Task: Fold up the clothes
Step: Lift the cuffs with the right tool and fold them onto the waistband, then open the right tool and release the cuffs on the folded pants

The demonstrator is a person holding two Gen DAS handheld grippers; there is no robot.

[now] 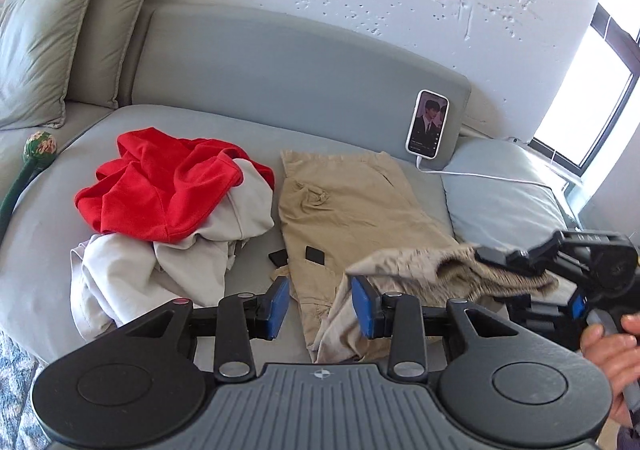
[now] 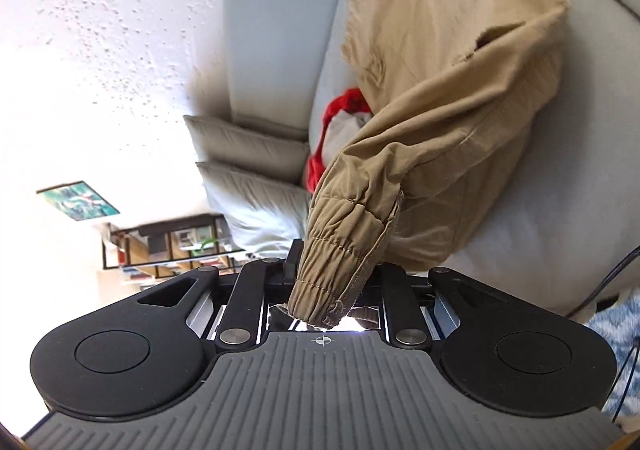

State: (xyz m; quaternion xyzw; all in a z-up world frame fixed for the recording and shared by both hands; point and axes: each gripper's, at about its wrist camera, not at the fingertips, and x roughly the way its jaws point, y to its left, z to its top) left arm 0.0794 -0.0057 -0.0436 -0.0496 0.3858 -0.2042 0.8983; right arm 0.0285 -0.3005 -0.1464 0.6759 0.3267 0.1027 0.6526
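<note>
Clearly pinched, tan jacket [image 1: 352, 202] cuff [image 2: 340, 270] in right tool [image 2: 332, 282], left tool [image 1: 320, 306] open beside it

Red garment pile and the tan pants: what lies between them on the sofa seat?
In the left wrist view, a small black flat object lies on bare grey seat between the red garment pile and the tan pants; what it is, I cannot tell.

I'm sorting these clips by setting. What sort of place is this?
Most likely a living room at home. A grey sofa with cushions carries a pile of laundry, a phone leans charging on its backrest, and a framed picture hangs on the wall.
</note>
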